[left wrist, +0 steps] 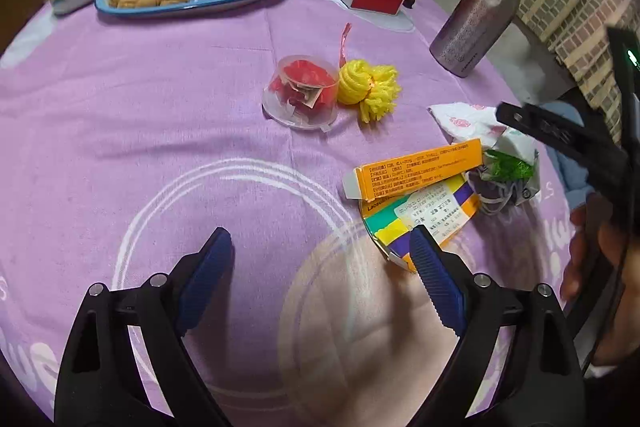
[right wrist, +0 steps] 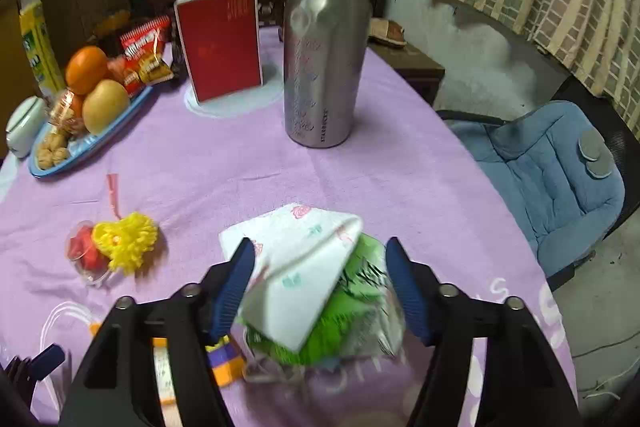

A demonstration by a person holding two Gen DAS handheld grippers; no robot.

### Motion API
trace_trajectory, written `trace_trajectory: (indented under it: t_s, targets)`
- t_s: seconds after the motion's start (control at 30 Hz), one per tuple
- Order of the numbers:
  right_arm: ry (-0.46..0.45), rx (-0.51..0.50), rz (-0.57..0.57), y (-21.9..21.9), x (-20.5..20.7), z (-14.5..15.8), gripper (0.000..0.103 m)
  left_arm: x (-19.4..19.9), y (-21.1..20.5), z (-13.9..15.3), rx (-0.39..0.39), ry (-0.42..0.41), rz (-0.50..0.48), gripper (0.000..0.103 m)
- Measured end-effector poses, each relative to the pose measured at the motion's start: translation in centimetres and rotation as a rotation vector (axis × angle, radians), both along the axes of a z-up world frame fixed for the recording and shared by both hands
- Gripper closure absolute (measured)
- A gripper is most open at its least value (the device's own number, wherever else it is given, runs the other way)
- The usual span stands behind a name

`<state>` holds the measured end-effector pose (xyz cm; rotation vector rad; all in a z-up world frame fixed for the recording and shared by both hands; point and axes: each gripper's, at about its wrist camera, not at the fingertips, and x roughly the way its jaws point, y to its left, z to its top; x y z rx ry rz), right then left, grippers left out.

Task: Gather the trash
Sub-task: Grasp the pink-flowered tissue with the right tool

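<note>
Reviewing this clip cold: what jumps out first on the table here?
The purple tablecloth dominates. Near its right edge sits a litter pile: a crumpled white wrapper over green foil, between the right gripper fingers, beside an orange carton. Behind stand a silver bottle and a blue tray of fruit, far left.

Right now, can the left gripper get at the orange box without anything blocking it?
Probably yes. The left gripper is open, and the orange box lies on top of the multicoloured carton just ahead to its right, with only bare tablecloth and that carton before it.
</note>
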<state>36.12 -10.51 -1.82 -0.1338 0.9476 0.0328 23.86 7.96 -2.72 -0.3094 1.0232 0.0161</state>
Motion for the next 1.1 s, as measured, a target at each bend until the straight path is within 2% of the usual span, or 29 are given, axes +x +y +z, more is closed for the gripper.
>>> trace_trajectory:
  t_s: [0.07,0.13,0.17,0.2,0.37,0.53,0.7,0.8,0.87,0.93,1.0,1.1]
  targets:
    - [0.003,-0.025,0.003,0.5,0.4,-0.4,0.076,0.1,-0.3,-0.2,0.006,0.007,-0.009,0.015]
    - [-0.006,-0.026,0.019,0.9,0.3,-0.2,0.080,0.1,-0.4,-0.3,0.009,0.011,-0.008,0.015]
    - [-0.016,-0.010,0.022,0.7,0.1,0.1,0.087,0.1,-0.4,-0.2,0.013,0.010,-0.006,0.015]
    - [-0.031,0.013,0.026,0.5,-0.2,0.6,0.102,0.1,-0.5,-0.2,0.017,0.008,-0.004,0.015]
    - [-0.100,0.116,0.023,-1.7,-3.1,3.3,0.101,0.1,-0.6,-0.2,0.035,-0.004,-0.008,0.015]
    - [-0.122,0.303,0.038,-5.7,-8.4,5.2,0.101,0.0,-0.3,-0.1,0.025,-0.013,0.000,0.015]
    - [-0.071,0.281,0.027,-8.6,-14.0,3.5,0.101,-0.2,-0.7,0.3,0.052,-0.044,-0.011,0.015]
    - [0.006,0.250,0.026,-10.3,-16.7,1.2,0.101,-0.5,-1.9,0.7,0.072,-0.105,-0.076,0.015]
    - [0.024,0.238,0.029,-11.1,-17.9,0.3,0.101,-0.3,-2.7,0.5,0.041,-0.091,-0.125,0.015]
    - [0.034,0.250,0.031,-11.8,-18.6,-0.3,0.100,0.4,-4.0,0.5,0.093,-0.067,-0.150,0.015]
    - [0.046,0.276,0.031,-12.5,-18.9,-0.5,0.097,1.6,-5.6,0.9,0.215,-0.062,-0.189,0.017]
    - [0.048,0.306,0.039,-12.8,-18.9,-0.8,0.097,2.8,-7.0,1.6,0.350,-0.082,-0.248,0.017]
